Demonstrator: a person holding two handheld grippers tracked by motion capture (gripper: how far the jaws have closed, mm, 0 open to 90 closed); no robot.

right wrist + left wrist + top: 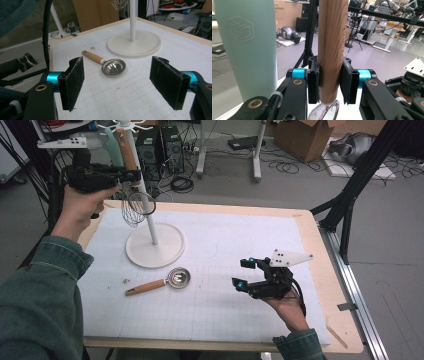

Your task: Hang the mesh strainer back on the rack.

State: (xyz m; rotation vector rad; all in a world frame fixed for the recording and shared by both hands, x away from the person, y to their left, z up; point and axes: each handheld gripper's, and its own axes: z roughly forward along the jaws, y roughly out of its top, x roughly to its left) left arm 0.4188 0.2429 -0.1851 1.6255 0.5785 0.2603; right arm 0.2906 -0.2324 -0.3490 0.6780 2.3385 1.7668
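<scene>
Your left tongs (329,82) clamp the whisk's wooden handle (332,45) at upper left; right tongs (117,82) gape wide above the tabletop (130,100).

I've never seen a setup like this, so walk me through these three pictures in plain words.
A person at a table holds a hand-operated two-jaw gripper in each hand. One picture looks down from above; each other picture comes from a camera riding on a gripper, looking along its black jaws. The left gripper is shut on the wooden handle of a whisk, up beside the post of a white stand; a pale green utensil hangs next to it. The right gripper is open, holding nothing. A metal spoon with a wooden handle lies on the table.
</scene>
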